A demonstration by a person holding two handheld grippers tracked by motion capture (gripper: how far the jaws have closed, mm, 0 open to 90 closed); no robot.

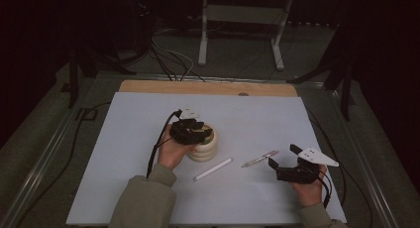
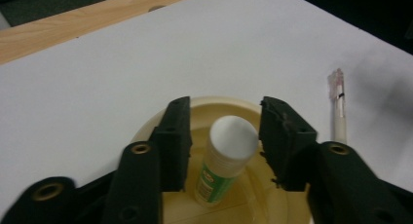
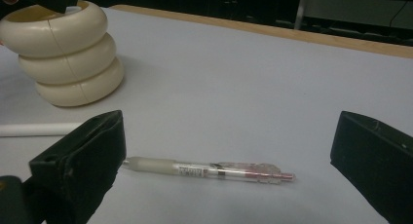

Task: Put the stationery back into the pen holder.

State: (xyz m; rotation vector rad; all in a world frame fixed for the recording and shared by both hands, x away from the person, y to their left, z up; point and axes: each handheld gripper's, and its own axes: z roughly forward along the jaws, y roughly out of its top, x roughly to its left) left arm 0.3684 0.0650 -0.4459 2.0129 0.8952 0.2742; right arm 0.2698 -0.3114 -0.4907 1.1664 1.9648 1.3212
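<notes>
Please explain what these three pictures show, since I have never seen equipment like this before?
A person sits at a white table holding a two-jawed tool in each hand. One picture looks down from above; the other two come from cameras riding on each tool. The left hand-held gripper hangs over a cream ringed holder, its jaws parted around a glue stick standing inside, not pressing it. The right hand-held gripper is open above a pen. A white stick lies nearby.
</notes>
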